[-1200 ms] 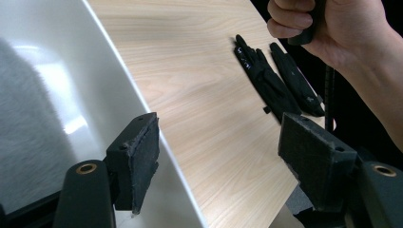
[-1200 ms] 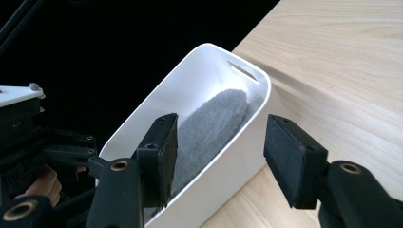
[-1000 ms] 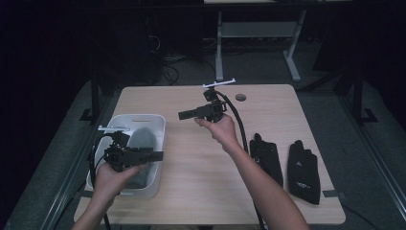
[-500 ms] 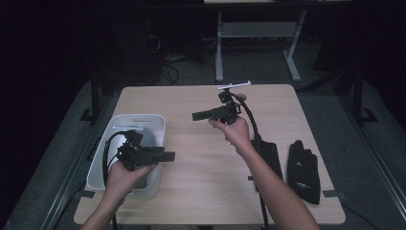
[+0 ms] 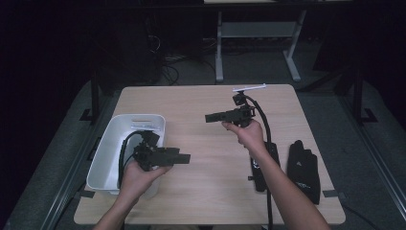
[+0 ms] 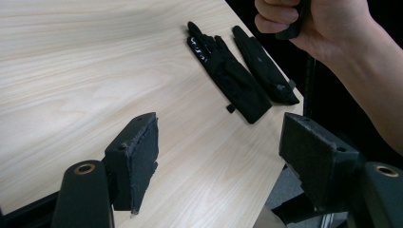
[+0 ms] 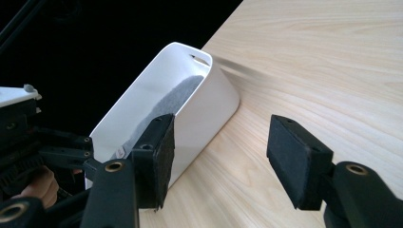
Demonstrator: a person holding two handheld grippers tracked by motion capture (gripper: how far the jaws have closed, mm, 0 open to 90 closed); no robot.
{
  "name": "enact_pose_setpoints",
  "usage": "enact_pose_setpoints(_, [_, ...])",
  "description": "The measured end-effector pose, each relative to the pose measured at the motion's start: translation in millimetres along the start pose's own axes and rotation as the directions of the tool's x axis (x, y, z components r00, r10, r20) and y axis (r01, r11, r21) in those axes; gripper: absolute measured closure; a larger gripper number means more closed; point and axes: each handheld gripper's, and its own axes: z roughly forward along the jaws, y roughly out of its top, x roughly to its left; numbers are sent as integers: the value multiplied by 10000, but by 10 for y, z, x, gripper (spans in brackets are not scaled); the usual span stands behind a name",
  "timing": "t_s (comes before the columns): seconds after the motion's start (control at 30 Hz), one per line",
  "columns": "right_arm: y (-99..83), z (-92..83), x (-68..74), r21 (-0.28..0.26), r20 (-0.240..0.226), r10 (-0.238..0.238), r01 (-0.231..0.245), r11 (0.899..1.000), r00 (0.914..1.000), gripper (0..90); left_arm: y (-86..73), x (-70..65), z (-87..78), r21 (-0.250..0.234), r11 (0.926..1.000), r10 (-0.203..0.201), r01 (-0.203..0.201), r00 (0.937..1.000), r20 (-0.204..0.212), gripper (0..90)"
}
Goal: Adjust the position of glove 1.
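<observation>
While both grippers hover with padded fingers apart and empty | left gripper point(image 5: 184, 157) beside glossy white plastic bin point(image 5: 111, 154) | right gripper point(image 5: 210, 117) above pale woodgrain bench point(image 5: 201, 196) | two black fabric gloves point(image 5: 302, 168) lie flat at the bench's right edge

Two black gloves point(image 5: 303, 170) point(image 5: 261, 165) flat on table's right side. One white bin point(image 5: 111, 152) at left. One wooden table point(image 5: 201, 196). Two handheld grippers: left gripper point(image 5: 184, 158), right gripper point(image 5: 209, 117). Two hands.

A dim lab or workshop: a bare wooden counter point(image 5: 201, 100) at centre frame, loose cables point(image 5: 167, 60) on the grey carpet and a metal table frame point(image 5: 258, 43) along the top.
</observation>
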Motion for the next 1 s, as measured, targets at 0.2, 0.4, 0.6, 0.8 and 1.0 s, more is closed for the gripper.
enact_pose_setpoints(0.2, [-63, -188, -49, -237, 181, 31, -26, 9997, 9998, 418, 21, -68, 119, 79, 9998, 172, -174, 9997, 189, 289])
enact_pose_setpoints(0.4, [-118, -338, -98, -344, 330, 178, -166, 9993, 9993, 415, 47, -120, 225, 196, 9991, 359, -365, 9988, 334, 289])
enact_pose_setpoints(0.6, [-174, -476, -141, -395, 446, 235, -218, 9990, 9987, 419, 85, -198, 334, 254, 9988, 405, -418, 9980, 476, 286])
enact_pose_setpoints(0.8, [-239, -598, -179, -463, 590, 311, -284, 9985, 9978, 418, 101, -266, 412, 325, 9975, 610, -630, 9964, 593, 286])
enact_pose_setpoints(1.0, [-331, -729, -224, -411, 759, 389, -358, 9985, 9964, 416, 103, -352, 502, 393, 9960, 779, -808, 9946, 690, 286])
